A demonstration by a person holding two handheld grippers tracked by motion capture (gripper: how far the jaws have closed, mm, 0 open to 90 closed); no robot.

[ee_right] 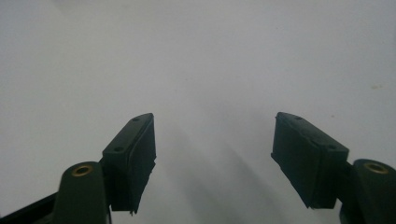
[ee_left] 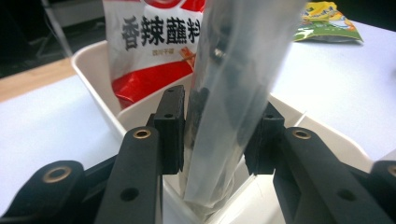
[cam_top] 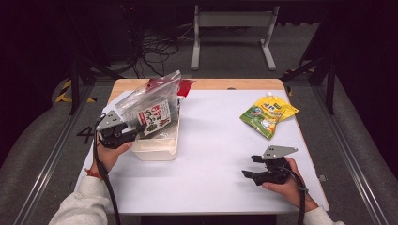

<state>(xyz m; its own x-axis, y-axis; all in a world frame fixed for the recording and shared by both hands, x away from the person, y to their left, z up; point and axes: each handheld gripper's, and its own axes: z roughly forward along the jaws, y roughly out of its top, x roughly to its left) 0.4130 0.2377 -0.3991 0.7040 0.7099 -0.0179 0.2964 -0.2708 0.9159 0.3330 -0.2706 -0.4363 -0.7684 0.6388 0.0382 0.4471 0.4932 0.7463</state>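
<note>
My left gripper (cam_top: pixel 140 128) is shut on a clear zip bag (cam_top: pixel 149 105) of dark contents with a printed label. The bag stands tilted in a white bin (cam_top: pixel 159 151) at the table's left. In the left gripper view the bag (ee_left: pixel 229 93) is pinched between both pads, and its lower end dips into the bin (ee_left: pixel 91 74). A red and white snack packet (ee_left: pixel 149 46) stands in the bin behind it. My right gripper (cam_top: pixel 248 166) rests open near the front right of the table. In the right gripper view its jaws (ee_right: pixel 212 158) stand wide apart over bare white tabletop.
A yellow-green pouch (cam_top: pixel 267 115) lies flat at the back right of the white table (cam_top: pixel 216 140). A wooden strip (cam_top: pixel 225 84) borders the far edge. Cables and a metal frame sit on the floor beyond.
</note>
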